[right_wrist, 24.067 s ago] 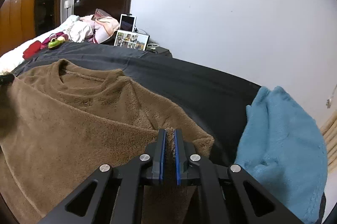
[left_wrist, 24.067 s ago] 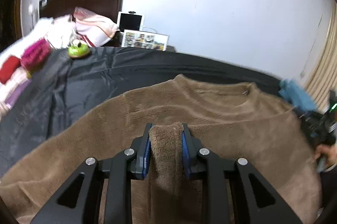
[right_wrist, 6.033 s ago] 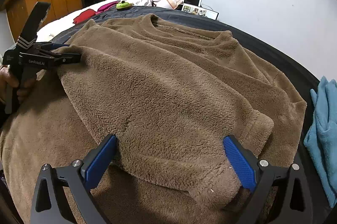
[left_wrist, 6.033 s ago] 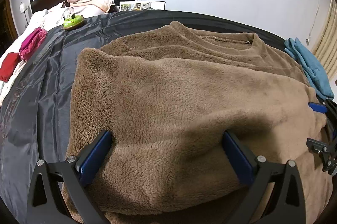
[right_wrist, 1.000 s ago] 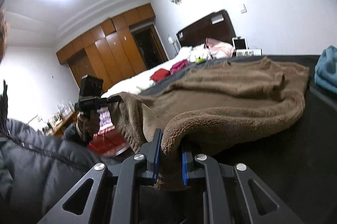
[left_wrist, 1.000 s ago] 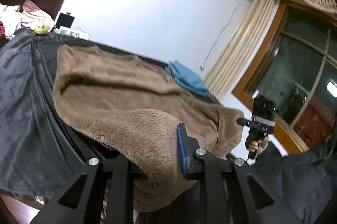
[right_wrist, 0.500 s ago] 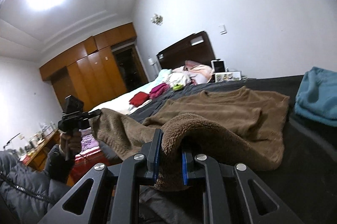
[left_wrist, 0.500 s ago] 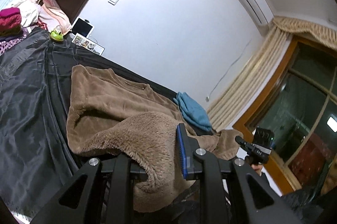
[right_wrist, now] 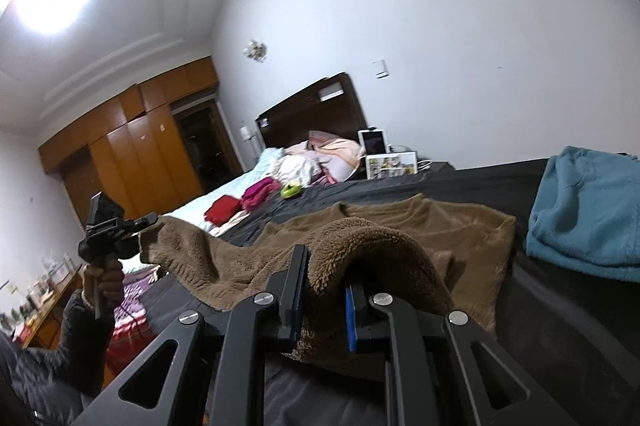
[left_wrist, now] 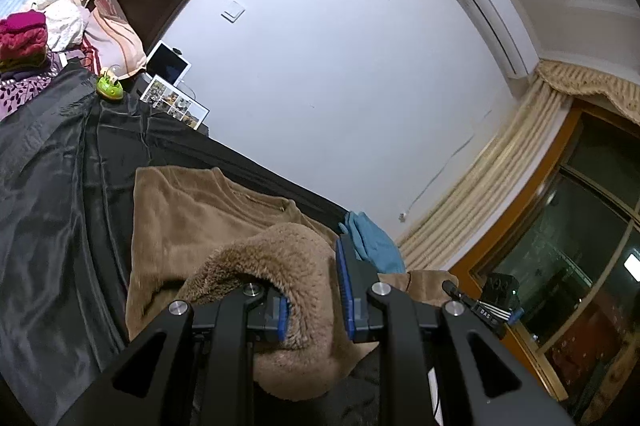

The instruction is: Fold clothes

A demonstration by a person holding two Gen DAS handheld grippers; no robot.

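**Operator:** Sweater (left_wrist: 192, 210) status and location?

**Technician:** One brown fleece sweater. Its collar end lies flat on the black cover (left_wrist: 48, 194) of the bed; its near edge is lifted clear of the cover. The left gripper (left_wrist: 314, 302) pinches a thick roll of fleece at the near left corner. The right gripper (right_wrist: 322, 300) clamps the near right corner, and fleece drapes over its fingers. Between the two grips the raised edge sags.

**Operator:** Failure modes from this state?

**Technician:** Judged from the present lay:
- Slip: the fleece is bulky, and each gripper holds a bunched roll, not a flat hem. Pull between the two hands could draw the roll out.
- Skewed fold: unequal height or travel of the two hands would land the edge crooked against the collar.
- Drag: the cover looks slick, so the resting half may slide with the lifted half and spoil the alignment.
- Snag: a blue garment (right_wrist: 584, 210) lies just right of the sweater; a wide sweep could catch it.

**Operator:** Inventory?

**Technician:** Two grippers, both loaded. One brown sweater. One blue garment. One green object (left_wrist: 109, 87) at the far left of the cover, well apart from the sweater.
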